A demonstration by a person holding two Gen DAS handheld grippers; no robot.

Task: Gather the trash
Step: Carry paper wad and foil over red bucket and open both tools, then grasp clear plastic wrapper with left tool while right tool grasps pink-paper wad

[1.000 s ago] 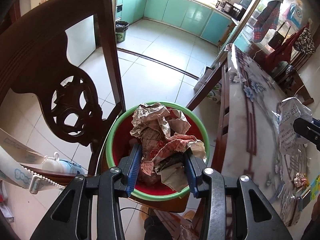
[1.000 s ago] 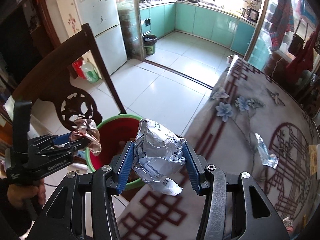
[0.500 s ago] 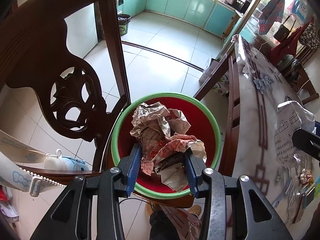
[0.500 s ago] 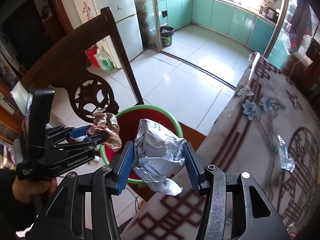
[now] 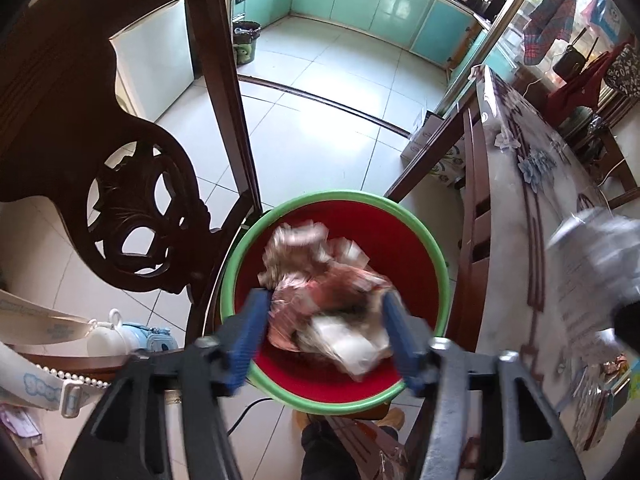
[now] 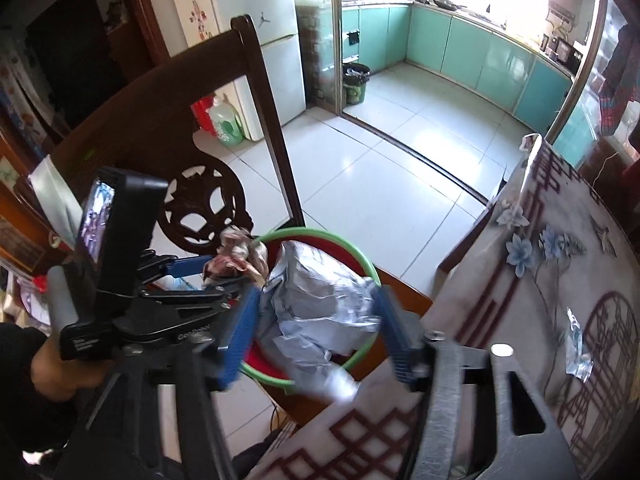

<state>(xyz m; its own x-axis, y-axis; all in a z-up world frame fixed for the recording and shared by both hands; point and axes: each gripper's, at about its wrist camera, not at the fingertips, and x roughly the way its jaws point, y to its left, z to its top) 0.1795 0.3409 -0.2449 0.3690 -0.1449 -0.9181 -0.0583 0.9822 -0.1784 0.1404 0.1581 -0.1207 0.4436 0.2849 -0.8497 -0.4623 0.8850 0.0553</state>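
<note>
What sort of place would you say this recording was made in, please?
Most likely a home dining area opening onto a kitchen: a carved wooden chair beside a table with a floral cover, a fridge, and teal kitchen cabinets beyond the doorway.

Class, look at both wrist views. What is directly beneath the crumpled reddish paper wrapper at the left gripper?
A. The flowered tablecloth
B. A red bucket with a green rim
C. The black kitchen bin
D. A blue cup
B: in the left wrist view the crumpled reddish paper wrapper sits between the left gripper fingers, framed by the red bucket with a green rim.
</note>
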